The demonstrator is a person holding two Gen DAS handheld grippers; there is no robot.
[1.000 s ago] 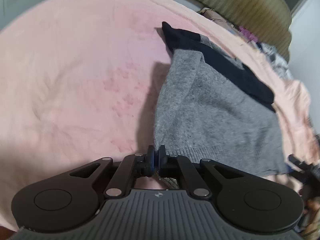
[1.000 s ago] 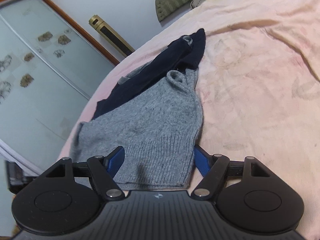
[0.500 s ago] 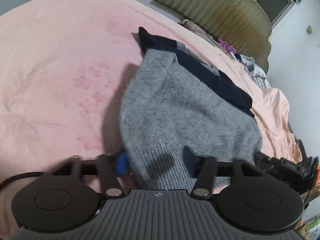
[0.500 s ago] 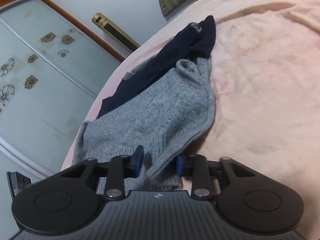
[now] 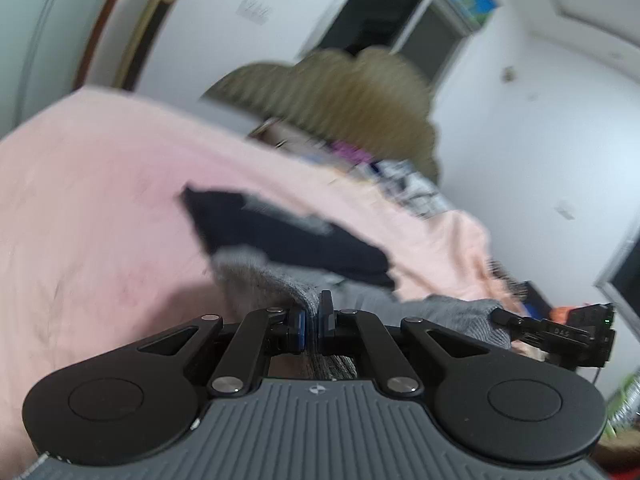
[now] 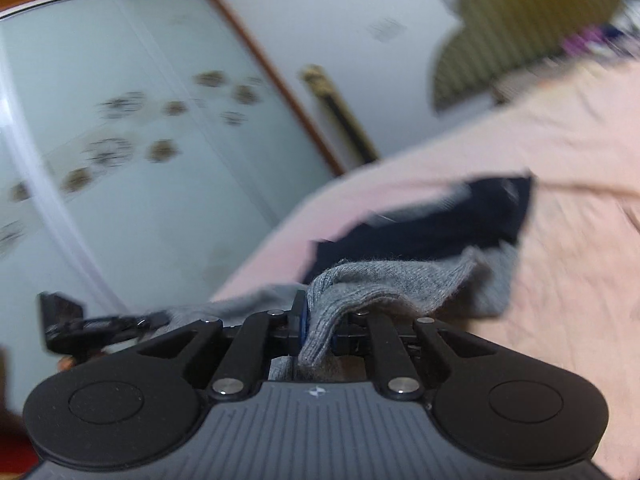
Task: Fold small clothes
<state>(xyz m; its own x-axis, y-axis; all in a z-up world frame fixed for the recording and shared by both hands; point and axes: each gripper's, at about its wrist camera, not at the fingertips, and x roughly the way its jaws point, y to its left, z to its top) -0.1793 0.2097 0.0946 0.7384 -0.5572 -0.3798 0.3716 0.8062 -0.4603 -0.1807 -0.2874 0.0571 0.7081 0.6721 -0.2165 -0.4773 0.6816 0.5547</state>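
A small grey knit sweater (image 5: 256, 276) with a navy part (image 5: 288, 236) lies on the pink blanket (image 5: 100, 200). My left gripper (image 5: 314, 308) is closing on the near hem, and its pads pinch the grey knit, which is raised off the bed. My right gripper (image 6: 320, 312) is also closing on the grey sweater (image 6: 380, 280), with a fold of hem bunched between its pads and draped over the right finger. Each gripper shows in the other's view: the right gripper (image 5: 560, 332) at the hem's far corner, the left gripper (image 6: 100, 326) at the left edge. Both views are blurred.
An olive padded headboard (image 5: 340, 92) stands at the head of the bed, with a heap of mixed clothes (image 5: 400, 184) below it. Frosted sliding doors with flower prints (image 6: 120, 120) run along the bed's side. Pink blanket (image 6: 560, 240) spreads to the right.
Both grippers closed on the sweater's near hem and rose, lifting it off the blanket. The left one opened first, then shut again. Both views tilted up toward the walls.
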